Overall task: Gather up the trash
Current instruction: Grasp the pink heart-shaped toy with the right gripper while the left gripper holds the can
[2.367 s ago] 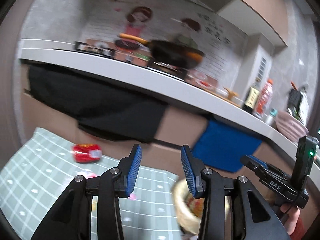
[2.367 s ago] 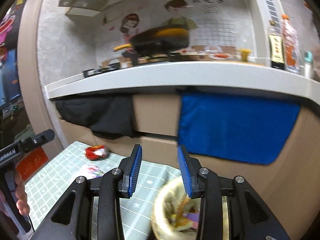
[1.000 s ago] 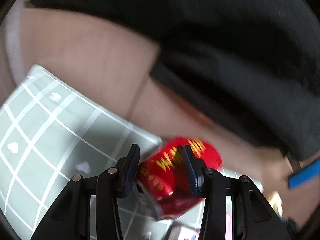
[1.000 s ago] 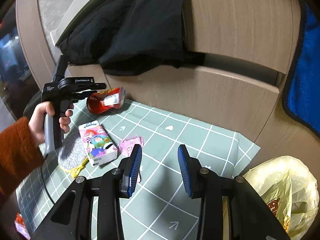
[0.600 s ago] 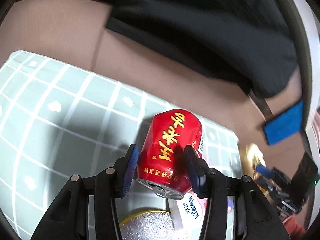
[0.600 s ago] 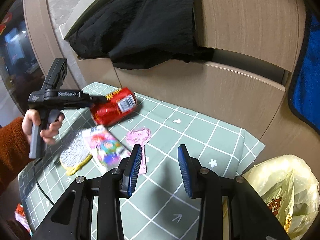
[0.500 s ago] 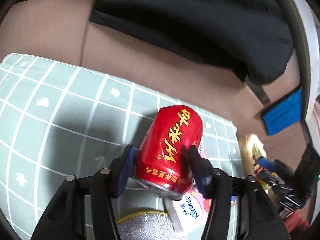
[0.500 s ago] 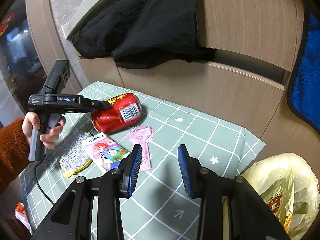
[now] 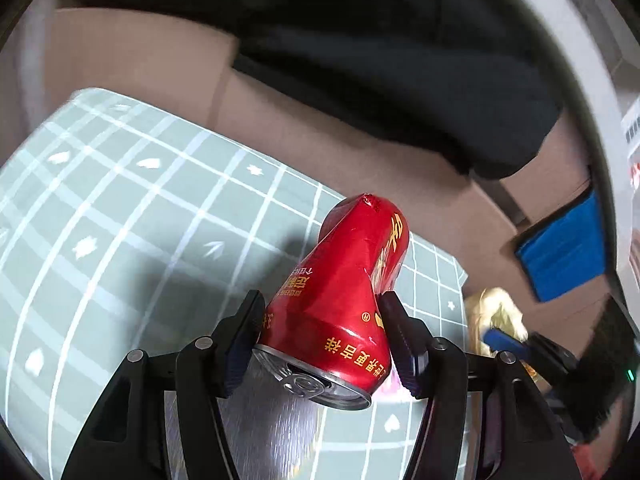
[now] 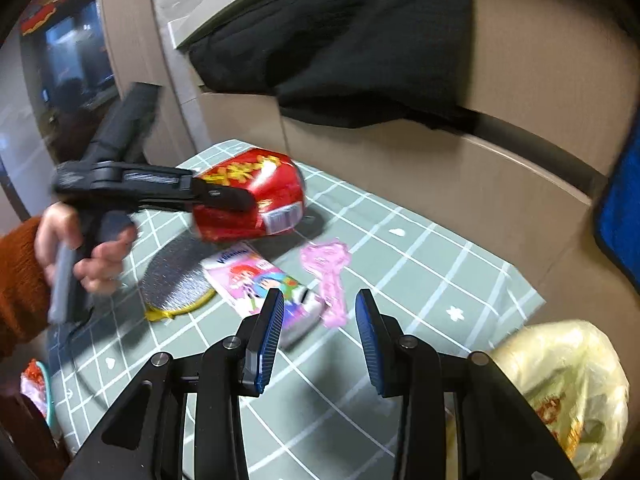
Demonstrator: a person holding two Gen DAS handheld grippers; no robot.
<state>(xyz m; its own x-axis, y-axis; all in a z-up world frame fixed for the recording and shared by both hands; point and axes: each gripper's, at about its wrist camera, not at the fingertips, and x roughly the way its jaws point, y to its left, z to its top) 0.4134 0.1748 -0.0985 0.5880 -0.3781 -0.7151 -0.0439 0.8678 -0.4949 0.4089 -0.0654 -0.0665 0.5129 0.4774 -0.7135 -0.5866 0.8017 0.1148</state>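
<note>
My left gripper (image 9: 324, 340) is shut on a dented red drink can (image 9: 344, 296) and holds it lifted above the green checked mat (image 9: 120, 208). The right wrist view shows the same can (image 10: 248, 200) in the left gripper (image 10: 224, 196), clear of the mat (image 10: 420, 264). My right gripper (image 10: 320, 336) is open and empty, low over the mat's front part. A yellow plastic trash bag (image 10: 560, 380) sits at the mat's right corner; it also shows in the left wrist view (image 9: 496, 316).
On the mat lie a tissue pack with cartoon print (image 10: 260, 284), a pink wrapper (image 10: 328, 276) and a round silver scouring pad (image 10: 176, 276). Wooden cabinet fronts (image 10: 440, 168) with a black cloth (image 10: 352, 48) and a blue towel (image 10: 624, 216) stand behind.
My left gripper has lifted the red can off the mat and swung it to the right. The right gripper has moved slightly closer to the mat, still open.
</note>
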